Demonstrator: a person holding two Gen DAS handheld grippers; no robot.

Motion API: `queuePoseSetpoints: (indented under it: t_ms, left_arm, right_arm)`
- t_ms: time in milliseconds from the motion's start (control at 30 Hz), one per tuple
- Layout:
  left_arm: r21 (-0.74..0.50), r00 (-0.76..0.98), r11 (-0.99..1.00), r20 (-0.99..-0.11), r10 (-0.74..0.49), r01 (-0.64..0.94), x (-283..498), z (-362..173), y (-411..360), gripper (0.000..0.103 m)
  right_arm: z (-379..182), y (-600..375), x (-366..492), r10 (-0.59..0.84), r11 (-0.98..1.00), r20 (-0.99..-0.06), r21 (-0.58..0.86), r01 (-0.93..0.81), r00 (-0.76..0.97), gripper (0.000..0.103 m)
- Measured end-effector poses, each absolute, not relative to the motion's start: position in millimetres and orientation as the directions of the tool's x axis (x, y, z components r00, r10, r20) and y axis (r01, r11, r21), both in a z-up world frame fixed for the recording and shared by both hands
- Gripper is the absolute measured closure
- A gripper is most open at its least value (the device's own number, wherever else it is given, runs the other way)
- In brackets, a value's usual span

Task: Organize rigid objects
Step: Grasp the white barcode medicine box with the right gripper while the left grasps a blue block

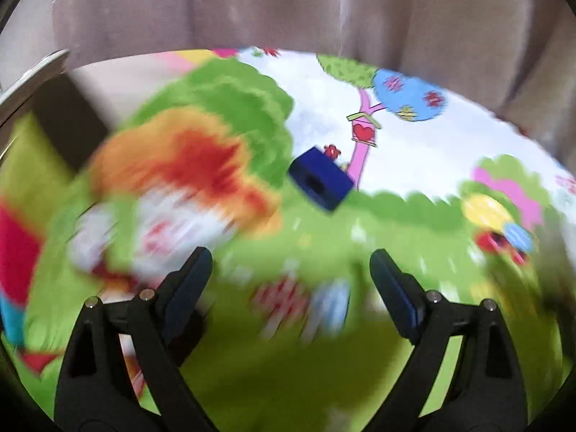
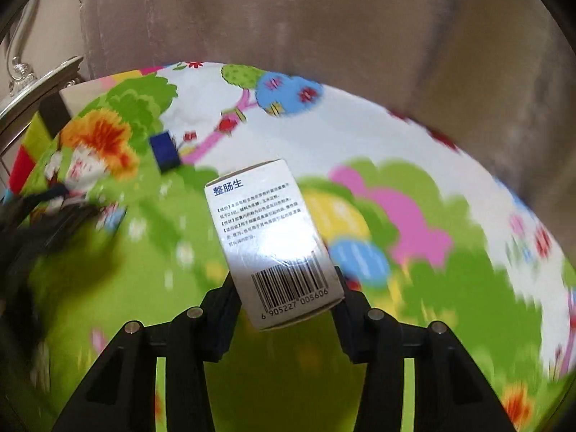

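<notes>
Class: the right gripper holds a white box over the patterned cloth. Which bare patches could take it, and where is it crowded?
Free: the green stretch below the white box, and the white-and-pink area to its right toward the curtain. Also bare is the white patch beyond the blue block. Crowded: the left edge, by the blue block and the dark strip.

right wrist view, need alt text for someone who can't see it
The right gripper holds a white medicine box, barcode end between its jaws, above a colourful cartoon-print cloth. A small dark blue block lies further back on the left.
</notes>
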State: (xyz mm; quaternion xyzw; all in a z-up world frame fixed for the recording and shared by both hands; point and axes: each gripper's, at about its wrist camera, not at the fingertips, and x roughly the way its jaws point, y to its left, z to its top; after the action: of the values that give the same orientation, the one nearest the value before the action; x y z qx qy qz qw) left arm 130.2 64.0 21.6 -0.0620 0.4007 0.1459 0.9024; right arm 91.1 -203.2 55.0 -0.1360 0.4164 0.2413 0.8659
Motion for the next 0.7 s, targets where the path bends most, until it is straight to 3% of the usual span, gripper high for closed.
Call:
queuePoseSetpoints:
  t_ms: [167, 367, 400, 433, 467, 700]
  left_arm:
    - [0.04, 0.539, 0.868, -0.77, 0.342, -0.495, 195.8, 12.5, 60.9, 0.013]
    - [0.068, 0.407, 0.78, -0.823, 0.396, -0.622, 240.9, 3.2, 60.3, 0.013]
    - [0.068, 0.415, 0.785, -0.819, 0.397, -0.615, 243.0, 3.5, 59.6, 0.022]
    - [0.055, 0.437, 0.804, -0.816, 0.377, -0.592, 244.1, 4.6, 57.4, 0.052]
    - [0.031, 0.462, 0.833, -0.821, 0.336, -0.552, 245.2, 6.2, 53.9, 0.072]
    - [-0.066, 0.54, 0.966, -0.838, 0.082, -0.249, 186.7, 7.9, 33.0, 0.071]
  right_arm:
    - [53.6, -217.2, 48.3, 0.326, 0.859, -0.785, 0.014, -0.511, 0.526, 0.055]
    - [57.5, -207.0, 57.0, 0.385, 0.872, -0.746, 0.103, -0.478, 0.543, 0.055]
    - [59.1, -210.3, 56.4, 0.392, 0.877, -0.741, 0.122, -0.465, 0.545, 0.055]
    - [58.3, -208.2, 60.8, 0.398, 0.879, -0.737, 0.137, -0.456, 0.546, 0.055]
    - [58.4, -209.7, 59.5, 0.405, 0.881, -0.734, 0.154, -0.447, 0.545, 0.055]
    - [47.0, -206.8, 40.0, 0.378, 0.895, -0.766, 0.159, -0.416, 0.521, 0.055]
